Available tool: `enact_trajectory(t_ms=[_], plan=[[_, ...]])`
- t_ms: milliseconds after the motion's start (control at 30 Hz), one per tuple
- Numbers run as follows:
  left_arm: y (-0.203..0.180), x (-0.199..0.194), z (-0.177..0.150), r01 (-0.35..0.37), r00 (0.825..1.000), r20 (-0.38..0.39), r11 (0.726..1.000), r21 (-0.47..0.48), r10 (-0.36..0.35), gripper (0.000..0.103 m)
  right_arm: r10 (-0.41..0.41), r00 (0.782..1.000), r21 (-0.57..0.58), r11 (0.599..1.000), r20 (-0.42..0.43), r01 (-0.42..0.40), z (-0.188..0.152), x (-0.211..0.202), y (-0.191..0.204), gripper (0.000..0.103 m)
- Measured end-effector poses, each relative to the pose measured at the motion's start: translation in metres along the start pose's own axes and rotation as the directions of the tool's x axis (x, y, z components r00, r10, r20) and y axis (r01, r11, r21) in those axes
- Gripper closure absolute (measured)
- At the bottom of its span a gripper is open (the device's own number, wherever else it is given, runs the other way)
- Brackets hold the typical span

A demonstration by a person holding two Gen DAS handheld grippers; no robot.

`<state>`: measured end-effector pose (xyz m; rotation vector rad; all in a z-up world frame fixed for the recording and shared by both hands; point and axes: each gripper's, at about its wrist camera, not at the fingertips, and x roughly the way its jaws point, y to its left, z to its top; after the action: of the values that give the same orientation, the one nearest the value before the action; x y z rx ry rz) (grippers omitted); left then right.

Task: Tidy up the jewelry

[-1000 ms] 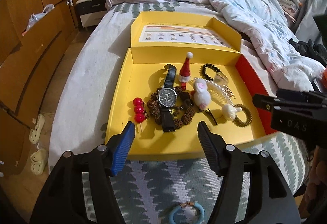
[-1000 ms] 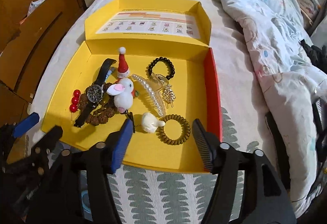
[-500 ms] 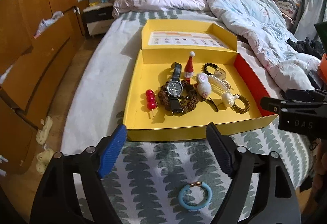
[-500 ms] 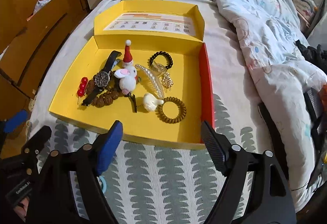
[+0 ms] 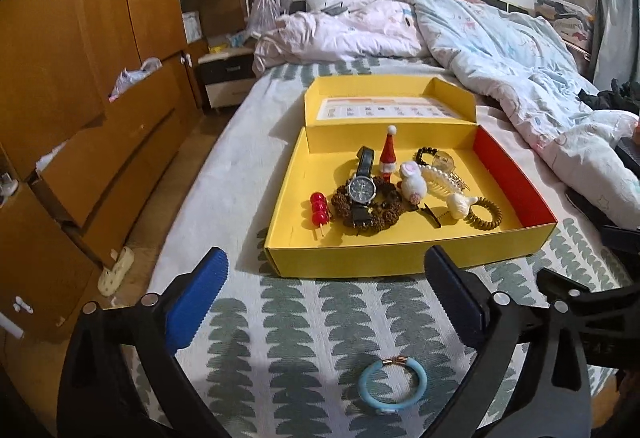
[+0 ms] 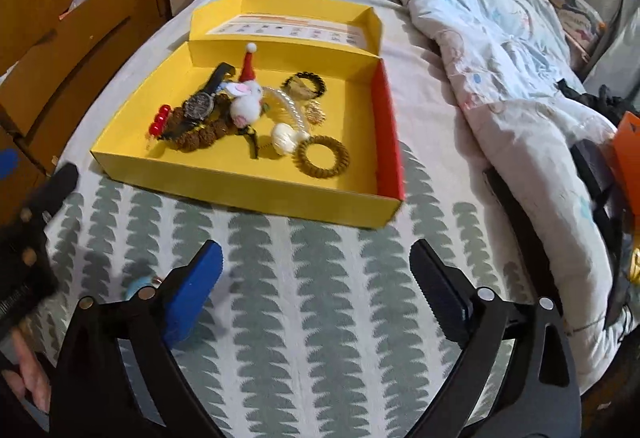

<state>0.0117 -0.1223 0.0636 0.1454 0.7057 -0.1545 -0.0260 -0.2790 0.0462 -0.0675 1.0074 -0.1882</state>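
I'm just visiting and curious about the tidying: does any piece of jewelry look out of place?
Yes. A light blue ring-shaped bracelet lies alone on the leaf-patterned bedspread, outside the open yellow cardboard box, where the other pieces are heaped. It sits in front of the box, below the open left gripper.

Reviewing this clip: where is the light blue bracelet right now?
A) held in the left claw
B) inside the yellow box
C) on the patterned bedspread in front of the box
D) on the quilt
C: the light blue bracelet lies on the patterned bedspread, nearer the camera than the yellow box; the left claw is open and empty.
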Motion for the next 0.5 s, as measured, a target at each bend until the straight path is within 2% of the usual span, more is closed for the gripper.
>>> enact_trajectory(t_ms=[200, 367, 500], plan=[[0.003, -0.002, -0.004, -0.006, 1.0, 0.008, 1.0, 0.002, 0.006, 0.006, -0.019, 1.0, -0.039, 0.999, 0.015, 0.019, -0.017, -0.007, 0.001, 0.004], [0.0, -0.004, -0.011, -0.034, 0.999, 0.031, 0.998, 0.044, 0.032, 0.006, -0.029, 0.999, -0.045, 0.999, 0.015, 0.03, -0.028, -0.008, 0.002, 0.004], [-0.002, -0.009, -0.015, -0.019, 0.999, 0.051, 0.998, 0.06, 0.015, 0.006, -0.019, 1.0, -0.058, 0.998, 0.012, 0.019, -0.035, -0.007, 0.006, 0.004]])
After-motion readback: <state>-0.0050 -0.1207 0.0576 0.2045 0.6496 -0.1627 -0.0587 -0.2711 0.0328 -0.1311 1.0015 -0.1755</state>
